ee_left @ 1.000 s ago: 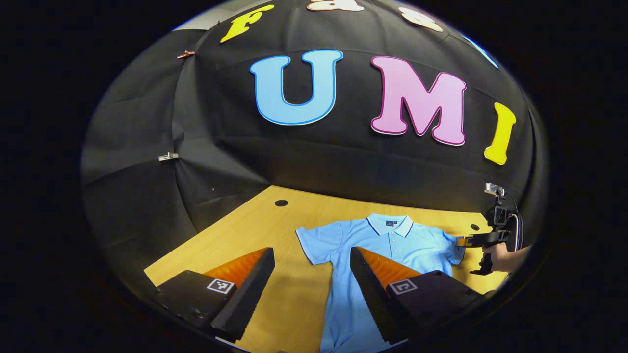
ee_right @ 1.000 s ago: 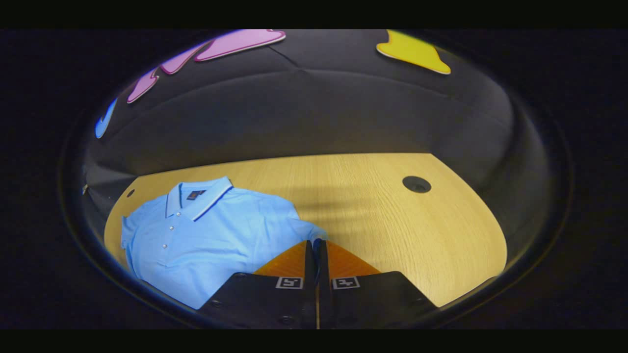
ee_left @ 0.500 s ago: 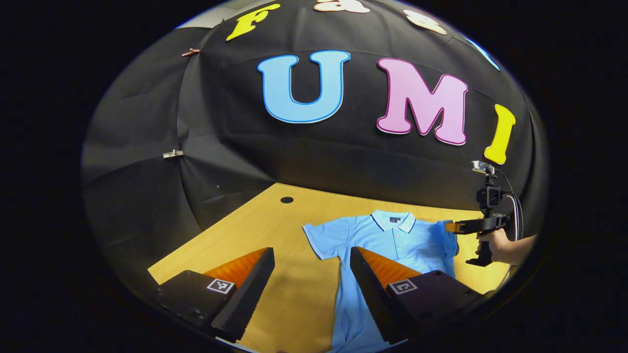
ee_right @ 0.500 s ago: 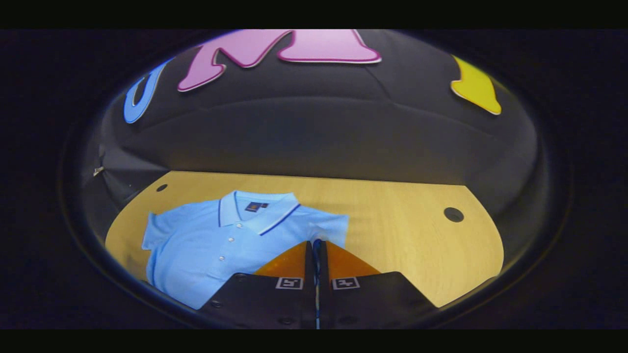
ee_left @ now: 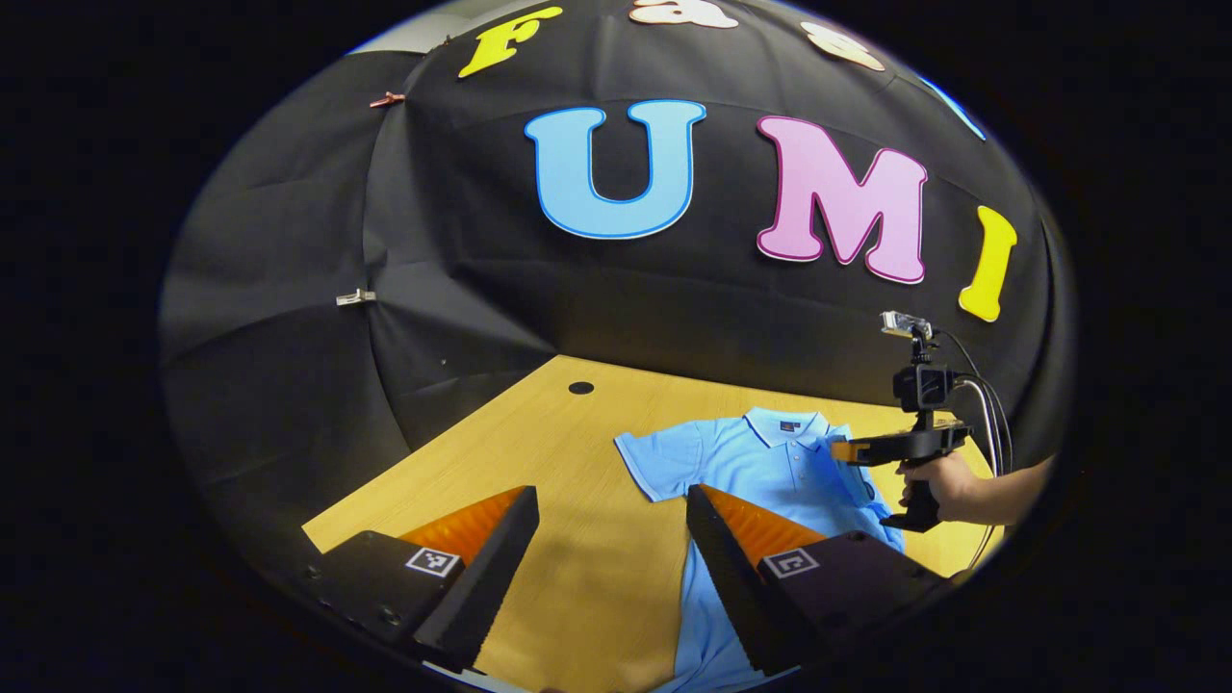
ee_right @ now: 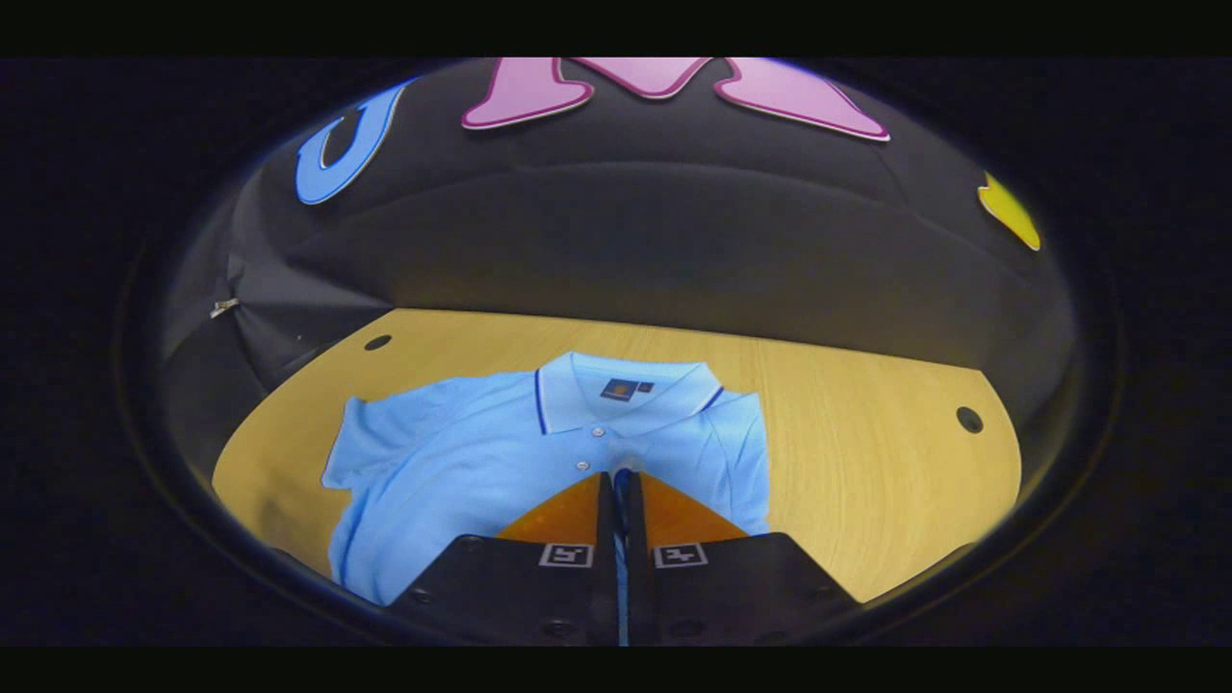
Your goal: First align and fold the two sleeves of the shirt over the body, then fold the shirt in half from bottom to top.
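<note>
A light blue polo shirt [ee_left: 760, 472] [ee_right: 462, 462] lies face up on the wooden table [ee_left: 568, 452], collar toward the back wall. My right gripper [ee_right: 621, 474] is shut on the shirt's sleeve, a thin strip of blue cloth showing between its fingers, and holds it lifted over the chest below the collar [ee_right: 621, 390]. In the left gripper view that gripper [ee_left: 839, 450] hangs above the shirt's right side, held by a hand [ee_left: 938, 481]. My left gripper [ee_left: 611, 505] is open above the table's front, its fingers astride the shirt's left edge. The other sleeve [ee_left: 650, 460] lies spread flat.
The table [ee_right: 866, 462] has round cable holes at its back left [ee_left: 580, 388] and right [ee_right: 969, 420]. Black cloth walls close in behind and to the left. Bare wood lies to the left and right of the shirt.
The right gripper has carried the pinched sleeve up and inward from the shirt's outer side to over its chest. The left gripper has drifted slightly left, staying open.
</note>
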`<state>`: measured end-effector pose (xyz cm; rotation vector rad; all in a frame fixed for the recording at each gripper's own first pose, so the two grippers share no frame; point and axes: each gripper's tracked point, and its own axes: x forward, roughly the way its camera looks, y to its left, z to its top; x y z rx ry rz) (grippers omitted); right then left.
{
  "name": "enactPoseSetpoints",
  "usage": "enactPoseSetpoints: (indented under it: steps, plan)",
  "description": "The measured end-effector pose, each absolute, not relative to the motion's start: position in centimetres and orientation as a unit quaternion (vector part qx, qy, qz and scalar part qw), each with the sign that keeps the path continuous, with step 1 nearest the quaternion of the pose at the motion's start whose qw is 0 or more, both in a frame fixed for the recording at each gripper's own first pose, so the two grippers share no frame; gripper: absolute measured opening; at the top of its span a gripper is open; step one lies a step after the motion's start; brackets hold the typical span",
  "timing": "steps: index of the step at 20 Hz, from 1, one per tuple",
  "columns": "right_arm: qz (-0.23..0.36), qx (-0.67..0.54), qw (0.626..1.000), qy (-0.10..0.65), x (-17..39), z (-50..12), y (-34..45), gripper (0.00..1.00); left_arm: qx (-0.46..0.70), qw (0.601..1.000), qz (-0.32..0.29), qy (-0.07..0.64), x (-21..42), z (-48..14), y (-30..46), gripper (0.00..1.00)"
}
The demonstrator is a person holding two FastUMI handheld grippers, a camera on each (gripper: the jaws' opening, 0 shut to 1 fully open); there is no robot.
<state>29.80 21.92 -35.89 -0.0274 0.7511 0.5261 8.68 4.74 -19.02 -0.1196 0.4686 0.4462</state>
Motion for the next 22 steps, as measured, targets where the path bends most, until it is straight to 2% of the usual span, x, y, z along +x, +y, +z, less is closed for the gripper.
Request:
enactPoseSetpoints:
  steps: [2, 3, 4, 7, 8, 9, 17, 22]
  plan:
    - [0.275, -0.008, 0.888, 0.367, 28.8, -36.3, 23.2, 0.14, -0.067, 0.948, 0.222, 0.220, 10.0, -18.9, 5.0, 0.98]
    - [0.285, -0.007, 0.886, 0.366, 28.3, -36.1, 23.5, 0.34, -0.068, 0.949, 0.220, 0.216, 10.9, -19.0, 5.0, 0.98]
    - [0.290, -0.010, 0.886, 0.361, 28.0, -35.8, 23.6, 0.36, -0.067, 0.951, 0.216, 0.212, 11.9, -19.1, 5.2, 0.99]
    - [0.293, -0.010, 0.892, 0.343, 27.3, -34.1, 22.7, 0.99, -0.063, 0.957, 0.188, 0.210, 15.4, -20.5, 5.8, 0.99]
    - [0.292, -0.008, 0.894, 0.339, 27.1, -33.6, 22.1, 0.92, -0.059, 0.958, 0.179, 0.216, 16.7, -21.4, 6.0, 0.99]
    - [0.289, -0.008, 0.896, 0.338, 26.7, -33.2, 21.3, 0.98, -0.053, 0.958, 0.175, 0.221, 18.0, -22.4, 6.8, 0.99]
    - [0.244, -0.048, 0.922, 0.297, 23.9, -30.6, 12.0, 0.98, -0.047, 0.954, 0.120, 0.272, 29.1, -33.0, 10.0, 0.99]
    - [0.225, -0.010, 0.928, 0.297, 21.6, -30.2, 8.4, 0.98, -0.065, 0.932, 0.138, 0.329, 33.8, -40.0, 12.9, 0.99]
